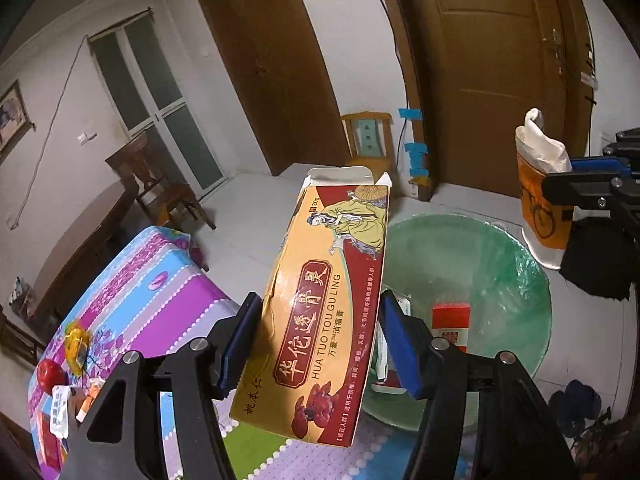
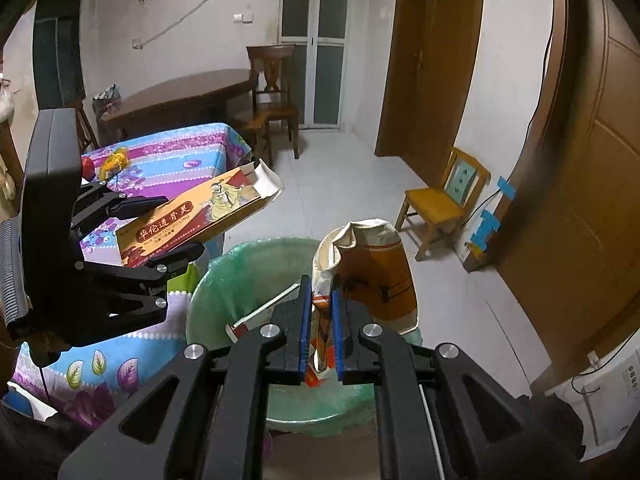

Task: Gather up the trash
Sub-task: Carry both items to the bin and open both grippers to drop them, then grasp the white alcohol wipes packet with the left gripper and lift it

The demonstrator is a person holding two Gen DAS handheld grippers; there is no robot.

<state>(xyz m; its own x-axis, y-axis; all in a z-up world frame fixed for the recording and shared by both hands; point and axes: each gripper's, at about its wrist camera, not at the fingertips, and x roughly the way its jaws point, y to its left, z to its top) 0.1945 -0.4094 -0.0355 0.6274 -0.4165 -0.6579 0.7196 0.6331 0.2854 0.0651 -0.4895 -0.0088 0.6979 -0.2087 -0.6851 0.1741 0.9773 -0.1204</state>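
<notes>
1. Left gripper (image 1: pixel 320 344): jaws about half open, clamped across the width of a long ointment box (image 1: pixel 320 300), open flap end pointing away from the fingers.
2. Right gripper (image 2: pixel 320 332): nearly closed, pinching a crumpled paper cup (image 2: pixel 372 272) at its flattened edge, cup upright beyond the fingertips.
3. Green-lined trash bin (image 2: pixel 240 272): directly below and ahead of the right fingers, below and to the right of the left fingers; red carton (image 1: pixel 450 326) already inside.
4. Judged nearer the bin mouth: right. Box's long axis tilted, probably needing more travel over the rim before release.
</notes>
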